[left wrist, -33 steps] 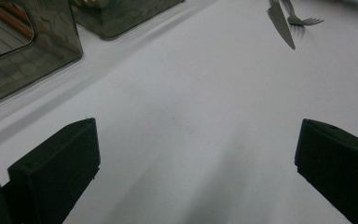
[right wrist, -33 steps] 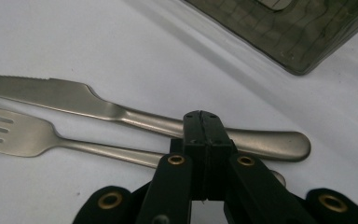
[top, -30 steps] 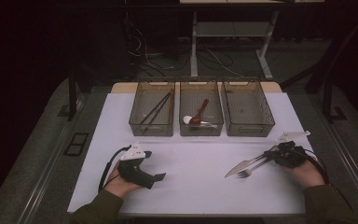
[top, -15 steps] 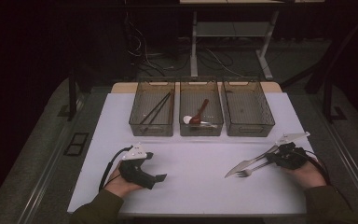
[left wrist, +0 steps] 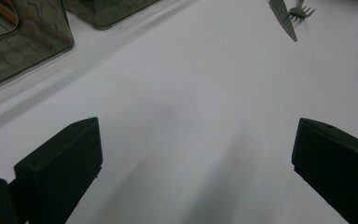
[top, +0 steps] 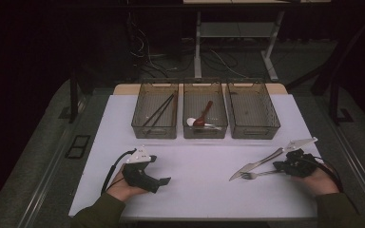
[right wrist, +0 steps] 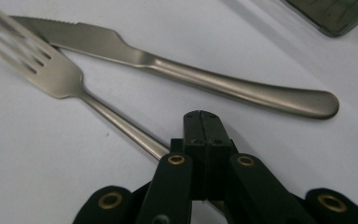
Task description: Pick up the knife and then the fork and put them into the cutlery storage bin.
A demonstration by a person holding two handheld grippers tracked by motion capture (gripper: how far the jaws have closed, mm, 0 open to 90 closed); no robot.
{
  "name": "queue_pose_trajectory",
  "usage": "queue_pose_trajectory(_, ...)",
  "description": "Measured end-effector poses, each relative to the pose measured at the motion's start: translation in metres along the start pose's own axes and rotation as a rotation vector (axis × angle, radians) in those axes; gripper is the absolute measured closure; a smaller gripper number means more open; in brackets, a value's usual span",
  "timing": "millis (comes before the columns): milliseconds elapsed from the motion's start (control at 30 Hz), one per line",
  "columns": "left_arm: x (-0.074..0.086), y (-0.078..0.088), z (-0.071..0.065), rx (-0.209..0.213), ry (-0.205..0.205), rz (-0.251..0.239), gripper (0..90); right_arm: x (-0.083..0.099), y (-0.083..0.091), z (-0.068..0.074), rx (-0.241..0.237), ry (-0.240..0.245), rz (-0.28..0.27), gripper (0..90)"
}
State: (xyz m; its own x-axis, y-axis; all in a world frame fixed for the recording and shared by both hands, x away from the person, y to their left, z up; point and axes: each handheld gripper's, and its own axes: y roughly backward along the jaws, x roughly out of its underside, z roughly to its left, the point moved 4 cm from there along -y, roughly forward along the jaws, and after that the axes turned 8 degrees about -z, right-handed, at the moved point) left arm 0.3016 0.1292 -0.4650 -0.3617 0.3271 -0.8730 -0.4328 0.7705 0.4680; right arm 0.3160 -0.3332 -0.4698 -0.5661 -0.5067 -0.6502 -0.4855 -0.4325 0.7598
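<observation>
white tabletop [top: 195, 190] in dark room; right claw [right wrist: 200, 122] clenched on fork [right wrist: 56, 74], left claw [left wrist: 196, 154] released.

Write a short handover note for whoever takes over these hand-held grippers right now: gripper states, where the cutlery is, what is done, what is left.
Left hand-held gripper: open, holding nothing, low over the white table.
Right hand-held gripper: shut on the fork by its handle.
Knife: lies loose on the table beside the fork.
Done: left bin holds chopsticks, middle bin holds spoons.
Left: right bin has no cutlery in it; fork and knife probably go there.
</observation>
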Motion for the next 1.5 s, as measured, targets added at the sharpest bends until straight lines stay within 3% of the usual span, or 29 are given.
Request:
queue_pose_trajectory(433,-0.001,0.001,0.002,-0.048,0.003,0.001,4.7,0.010,0.011,0.013,-0.030,0.011,0.030,89.6)
queue_pose_trajectory(867,0.000,0.001,0.002,-0.046,-0.009,0.015,5.1,0.019,0.022,0.035,-0.098,0.080,0.078,89.6)
queue_pose_trajectory(1033,0.000,0.001,0.003,-0.044,-0.010,0.018,5.3,0.018,0.025,0.037,-0.099,0.082,0.100,89.4)
queue_pose_trajectory(1100,0.000,0.001,0.002,-0.044,-0.006,0.015,5.4,0.010,0.029,0.036,-0.106,0.074,0.098,83.5)
queue_pose_trajectory(1233,0.000,0.001,0.002,-0.042,-0.008,0.014,5.4,-0.006,0.028,0.044,-0.141,0.091,0.148,78.2)
queue_pose_trajectory(1500,0.000,0.001,0.002,-0.040,-0.019,0.016,5.4,-0.024,0.004,0.058,-0.163,0.198,0.310,78.1)
